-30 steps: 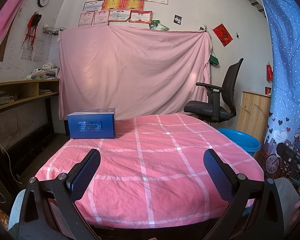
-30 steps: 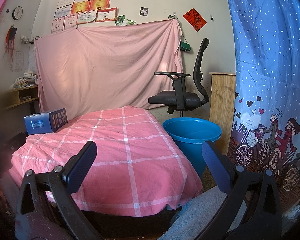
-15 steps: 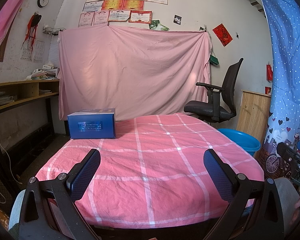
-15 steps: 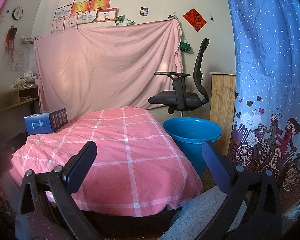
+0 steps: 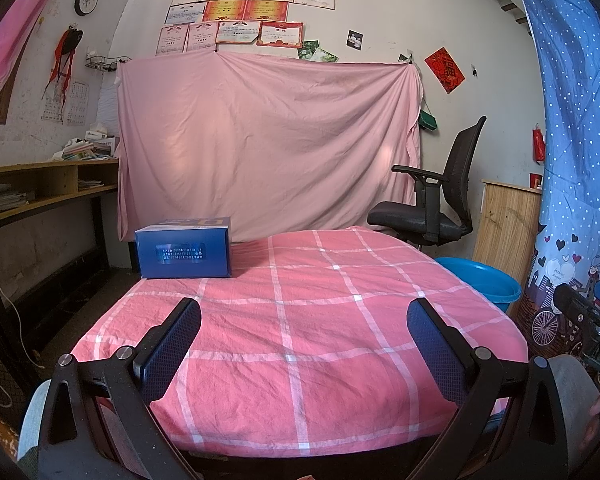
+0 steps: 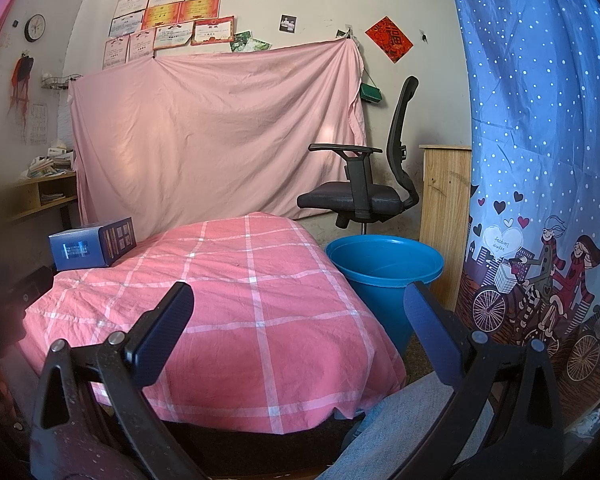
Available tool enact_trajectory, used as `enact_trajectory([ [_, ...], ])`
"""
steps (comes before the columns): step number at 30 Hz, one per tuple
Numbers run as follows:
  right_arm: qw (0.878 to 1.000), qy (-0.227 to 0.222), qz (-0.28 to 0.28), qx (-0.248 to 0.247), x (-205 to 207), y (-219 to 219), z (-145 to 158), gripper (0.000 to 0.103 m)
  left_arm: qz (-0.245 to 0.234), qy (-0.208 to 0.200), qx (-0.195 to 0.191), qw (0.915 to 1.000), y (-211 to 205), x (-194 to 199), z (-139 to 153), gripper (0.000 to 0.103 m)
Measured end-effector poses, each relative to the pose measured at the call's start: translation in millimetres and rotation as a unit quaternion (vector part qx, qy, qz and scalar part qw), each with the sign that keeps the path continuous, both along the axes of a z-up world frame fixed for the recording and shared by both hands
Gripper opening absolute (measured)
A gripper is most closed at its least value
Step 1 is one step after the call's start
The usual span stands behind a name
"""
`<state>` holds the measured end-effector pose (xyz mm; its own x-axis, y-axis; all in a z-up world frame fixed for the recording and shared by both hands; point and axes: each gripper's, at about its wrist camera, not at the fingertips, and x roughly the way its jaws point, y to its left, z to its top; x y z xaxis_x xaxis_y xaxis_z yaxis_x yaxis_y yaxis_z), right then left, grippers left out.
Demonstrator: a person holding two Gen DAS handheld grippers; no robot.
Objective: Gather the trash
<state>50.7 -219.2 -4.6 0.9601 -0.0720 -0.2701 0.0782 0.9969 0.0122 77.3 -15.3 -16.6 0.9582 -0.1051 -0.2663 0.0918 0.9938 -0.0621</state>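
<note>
A blue cardboard box [image 5: 184, 247] lies at the far left corner of the table covered by a pink checked cloth [image 5: 320, 320]; it also shows in the right wrist view [image 6: 92, 243]. A blue plastic bucket [image 6: 384, 276] stands on the floor right of the table; its rim shows in the left wrist view [image 5: 480, 280]. My left gripper [image 5: 304, 312] is open and empty above the table's near edge. My right gripper [image 6: 298, 300] is open and empty near the table's front right corner.
A black office chair [image 6: 364, 196] stands behind the bucket, with a wooden cabinet [image 6: 444, 208] beside it. A blue dotted curtain [image 6: 540, 160] hangs at the right. A wooden shelf [image 5: 40, 188] runs along the left wall. A pink sheet [image 5: 268, 144] hangs behind.
</note>
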Motion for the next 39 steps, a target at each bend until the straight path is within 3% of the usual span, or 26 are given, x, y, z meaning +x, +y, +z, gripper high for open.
enact_trajectory([
  [39,1.000,0.002,-0.001,0.003,1,9,-1,0.103,0.017,0.009,0.019,0.9996,23,12,-6,0.101],
])
